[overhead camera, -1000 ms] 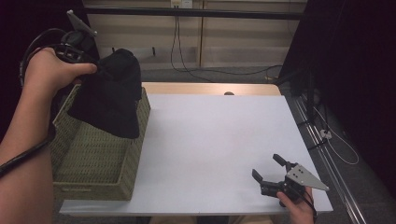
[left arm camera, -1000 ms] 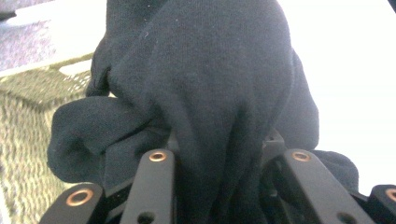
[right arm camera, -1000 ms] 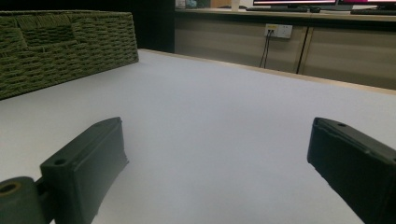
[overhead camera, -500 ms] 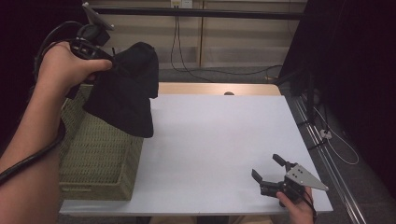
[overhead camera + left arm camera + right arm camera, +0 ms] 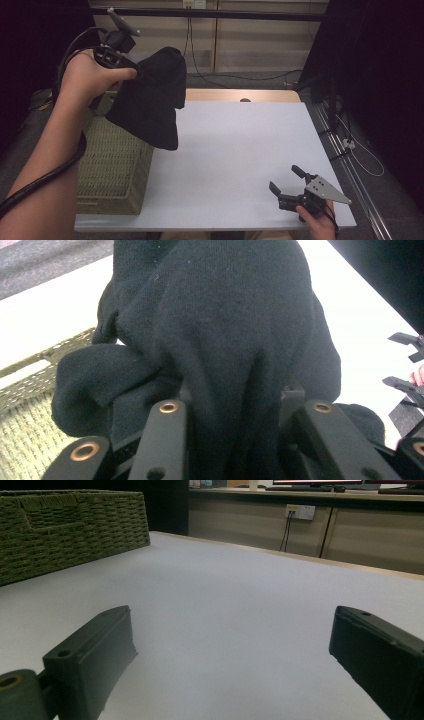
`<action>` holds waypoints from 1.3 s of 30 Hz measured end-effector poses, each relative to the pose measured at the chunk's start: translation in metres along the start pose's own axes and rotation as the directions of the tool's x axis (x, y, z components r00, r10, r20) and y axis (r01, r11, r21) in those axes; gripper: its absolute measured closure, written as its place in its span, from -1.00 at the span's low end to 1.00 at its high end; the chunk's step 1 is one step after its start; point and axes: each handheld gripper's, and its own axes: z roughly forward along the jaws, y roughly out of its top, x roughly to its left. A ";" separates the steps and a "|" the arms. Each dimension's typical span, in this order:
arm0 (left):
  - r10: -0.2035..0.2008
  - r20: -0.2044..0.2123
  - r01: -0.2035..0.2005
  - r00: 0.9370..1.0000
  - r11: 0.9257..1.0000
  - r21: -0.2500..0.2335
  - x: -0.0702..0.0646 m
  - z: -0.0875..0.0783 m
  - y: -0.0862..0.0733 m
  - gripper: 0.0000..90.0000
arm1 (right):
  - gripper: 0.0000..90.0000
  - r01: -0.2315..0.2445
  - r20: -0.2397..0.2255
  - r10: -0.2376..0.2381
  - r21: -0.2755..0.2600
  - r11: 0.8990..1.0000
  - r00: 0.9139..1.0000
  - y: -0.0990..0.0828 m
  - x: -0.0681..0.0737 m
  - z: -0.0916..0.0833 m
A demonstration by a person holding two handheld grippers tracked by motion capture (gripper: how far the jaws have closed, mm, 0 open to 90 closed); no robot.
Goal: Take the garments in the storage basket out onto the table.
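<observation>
The left gripper (image 5: 131, 70) is up high at the far left of the table, and its jaws are clamped on a bunched fold of a black fleece garment (image 5: 150, 105). In the left gripper view the cloth (image 5: 220, 335) bulges out between the two jaws and drapes forward, thick and soft. From above, the garment hangs free in the air, its lower edge dangling over the near corner of the woven green basket (image 5: 112, 170) and the white table (image 5: 240, 150) beside it. It looks clear of both, though how close the hem is to the basket rim I cannot tell.

This reads as the carry step: the garment is lifted out and on its way from basket to table.

Down at the near right, the right gripper (image 5: 290, 187) rests low over the table, jaws spread wide and holding nothing; its own view looks across bare white tabletop (image 5: 225, 605) toward the basket (image 5: 70, 525).

Next move, as I judge it: swing the cloth over the open middle of the table and lower it so it lands flat rather than heaped. The right gripper is well placed to come in and catch a loose edge.
</observation>
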 end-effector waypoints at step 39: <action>0.119 0.075 -0.117 0.990 0.992 -0.036 -0.048 0.068 -0.010 0.49 | -0.93 0.014 -0.007 -0.014 0.005 1.000 1.000 0.000 0.002 0.001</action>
